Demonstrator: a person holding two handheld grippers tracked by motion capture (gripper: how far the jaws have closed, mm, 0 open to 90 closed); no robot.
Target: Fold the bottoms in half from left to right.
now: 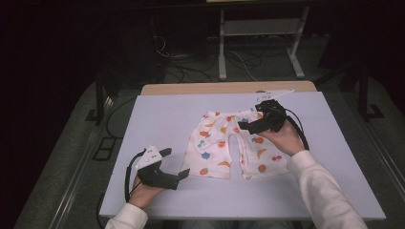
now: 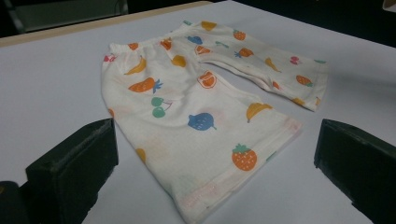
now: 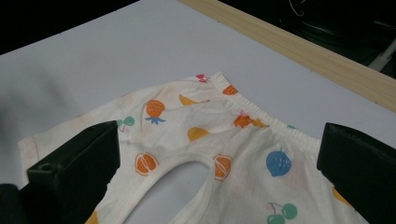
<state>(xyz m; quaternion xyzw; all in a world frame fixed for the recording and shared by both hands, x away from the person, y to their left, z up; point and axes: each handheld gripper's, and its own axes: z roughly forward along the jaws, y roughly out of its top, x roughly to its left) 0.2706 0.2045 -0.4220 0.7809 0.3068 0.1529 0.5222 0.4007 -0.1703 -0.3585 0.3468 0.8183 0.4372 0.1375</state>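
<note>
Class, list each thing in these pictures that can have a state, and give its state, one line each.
White fruit-print cotton shorts: spread flat on the table, unfolded, legs apart.
Left black tongs: open, off the hem of the near leg, holding nothing.
Right black tongs: open, over the waistband, not gripping.

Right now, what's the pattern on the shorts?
The shorts are cream with a scattered multicolour fruit print: strawberries, bananas, cherries, carrots. It shows best in the left gripper view.

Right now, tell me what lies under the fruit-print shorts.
The fruit-print shorts lie flat on the white table sheet, which shows all round them and in the gap between the legs. Whatever lies directly beneath the fabric is covered.
</note>
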